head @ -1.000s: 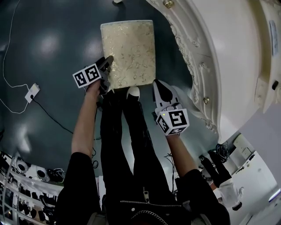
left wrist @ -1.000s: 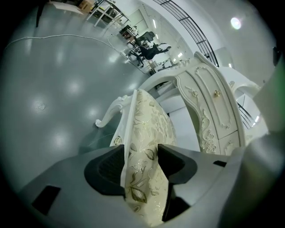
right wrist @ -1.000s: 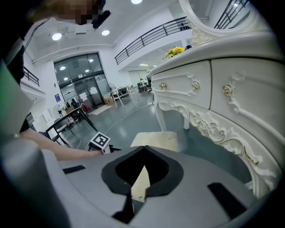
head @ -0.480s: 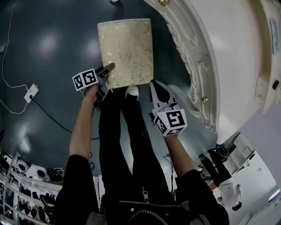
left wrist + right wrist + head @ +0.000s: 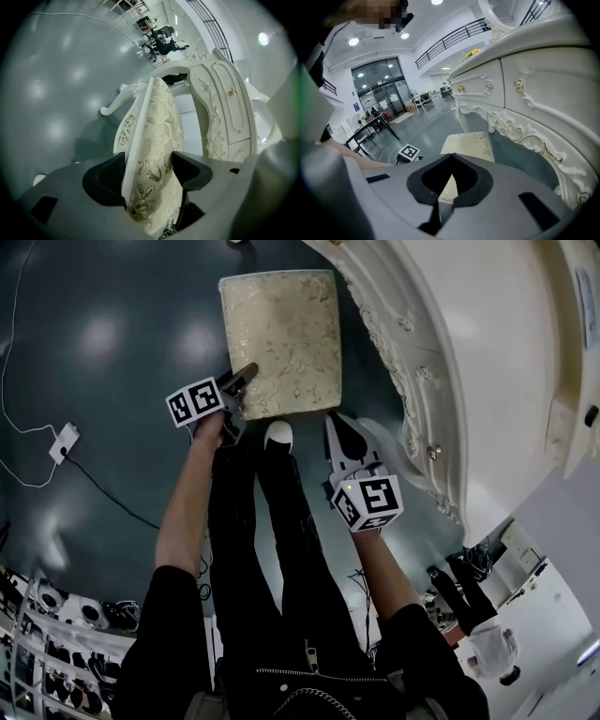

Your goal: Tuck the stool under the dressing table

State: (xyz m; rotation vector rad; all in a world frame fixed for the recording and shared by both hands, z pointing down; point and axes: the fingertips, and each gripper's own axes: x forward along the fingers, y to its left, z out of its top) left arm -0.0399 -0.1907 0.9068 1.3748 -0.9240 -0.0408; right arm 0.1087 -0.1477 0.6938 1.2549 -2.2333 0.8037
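Note:
The stool [image 5: 281,334], with a cream floral cushion on a white carved frame, stands on the dark floor just left of the white dressing table [image 5: 450,362]. My left gripper [image 5: 239,379] is at the stool's near-left corner. Its jaws have just been opening and stand wide, one on each side of the seat edge [image 5: 159,131]. In the left gripper view [image 5: 150,171] the cushion fills the gap and I see no squeeze on it. My right gripper [image 5: 342,427] is shut and empty, hovering by the near-right corner. Past its tips [image 5: 452,157] I see the stool [image 5: 468,143] and the dressing table [image 5: 525,93].
The person's legs and a white shoe [image 5: 278,434] stand right behind the stool. A power adapter [image 5: 64,442] with a thin cable lies on the floor at the left. Shelving shows at the bottom left. The dressing table's carved apron [image 5: 220,108] runs close along the stool's right side.
My left gripper has slid right to the stool's near corner, with its jaws wider around the seat edge. The stool sits a little farther right and up in the head view. The right gripper has barely shifted.

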